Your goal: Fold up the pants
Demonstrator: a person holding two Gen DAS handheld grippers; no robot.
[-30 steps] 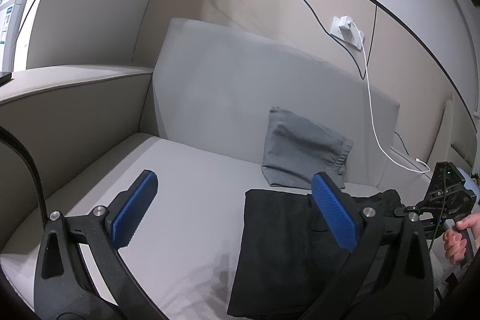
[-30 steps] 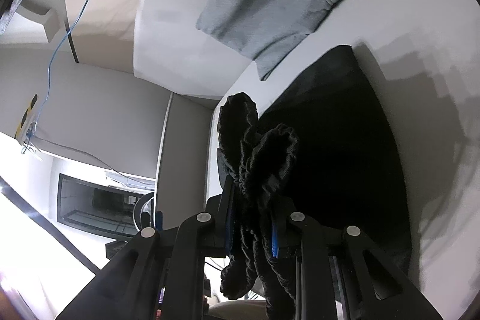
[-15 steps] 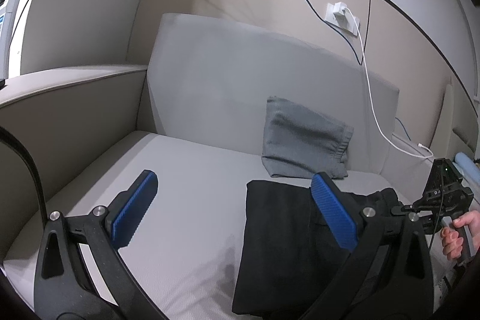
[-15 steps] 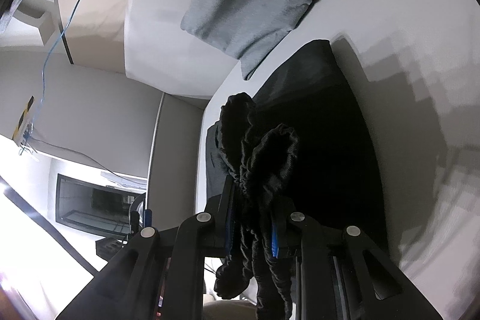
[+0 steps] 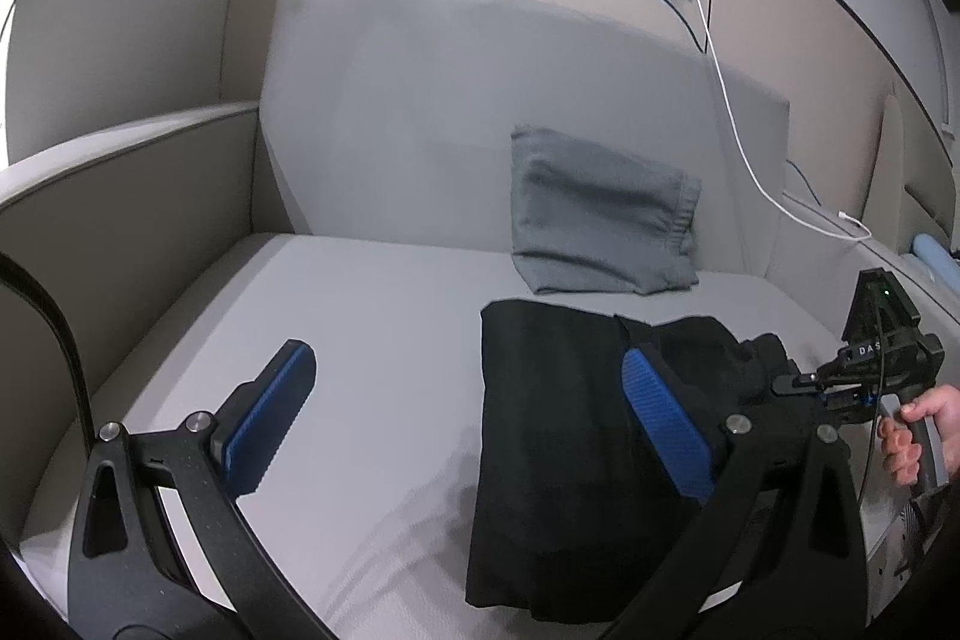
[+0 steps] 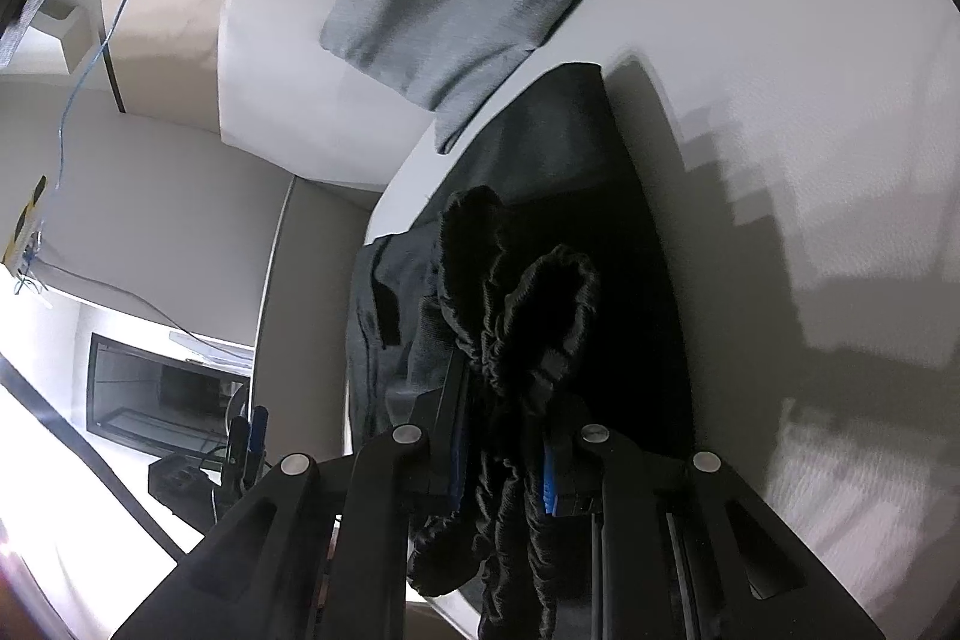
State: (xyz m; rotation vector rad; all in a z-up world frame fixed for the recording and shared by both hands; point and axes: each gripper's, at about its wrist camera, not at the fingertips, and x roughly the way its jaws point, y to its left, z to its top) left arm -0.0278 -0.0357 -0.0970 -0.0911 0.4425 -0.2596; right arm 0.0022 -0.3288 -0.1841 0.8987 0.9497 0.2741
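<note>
Black pants [image 5: 558, 436] lie folded, waistband bunched in right hand-held gripper [image 6: 501, 454].

A pale grey sofa seat [image 5: 372, 316] carries black pants [image 5: 552, 436] laid flat on its right part; behind them, folded grey pants [image 5: 600, 214] lean against the backrest [image 5: 420, 112].

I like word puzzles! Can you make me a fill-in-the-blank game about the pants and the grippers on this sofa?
1. The right gripper is shut on the bunched waistband of the ____ pants.
2. The folded grey pants lean against the sofa's ____ cushion.
3. The left gripper holds nothing; its jaws are ____.
4. The left gripper's pads are coloured ____.

Missing words: black; back; open; blue
</note>
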